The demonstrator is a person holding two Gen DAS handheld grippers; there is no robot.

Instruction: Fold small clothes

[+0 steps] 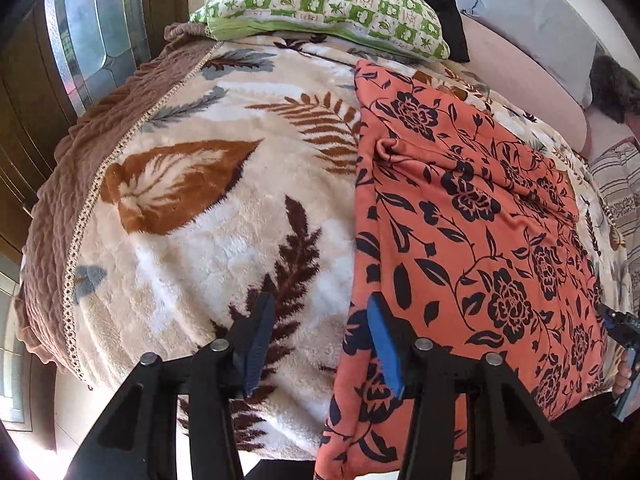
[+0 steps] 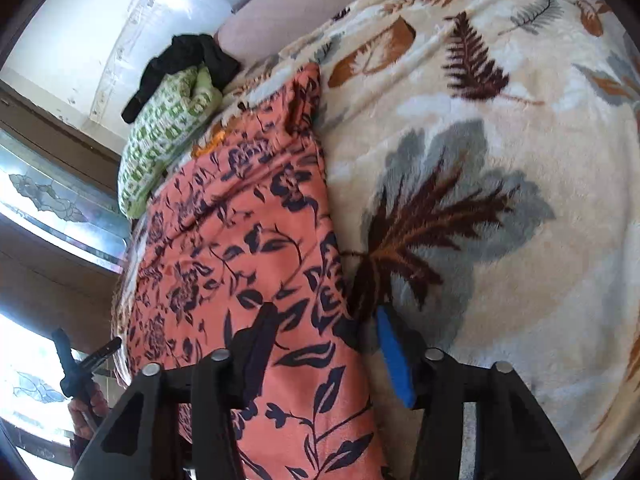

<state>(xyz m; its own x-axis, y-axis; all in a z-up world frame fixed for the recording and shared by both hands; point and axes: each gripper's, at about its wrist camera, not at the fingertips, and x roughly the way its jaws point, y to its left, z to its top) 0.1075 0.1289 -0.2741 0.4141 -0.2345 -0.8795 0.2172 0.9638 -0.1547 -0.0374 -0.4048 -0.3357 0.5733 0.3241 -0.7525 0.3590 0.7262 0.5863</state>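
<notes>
Both grippers' fingers (image 1: pixel 262 344) (image 2: pixel 394 360) hang half-open, straddling the orange floral garment's (image 1: pixel 460 240) edges

A: Garment (image 1: pixel 472 216) position?
B: Flat on blanket (image 1: pixel 208 184), near edge hanging off the bed. Pillow (image 1: pixel 320 4) behind it, dark cloth (image 2: pixel 188 60) on the pillow.

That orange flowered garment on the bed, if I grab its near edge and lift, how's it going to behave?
The orange flowered garment will probably be floppy: it drapes limply over the bed edge and shows a soft pucker. It looks thin, so likely light. The plush leaf blanket beneath may grip it, so pushing would probably bunch it rather than slide it.
</notes>
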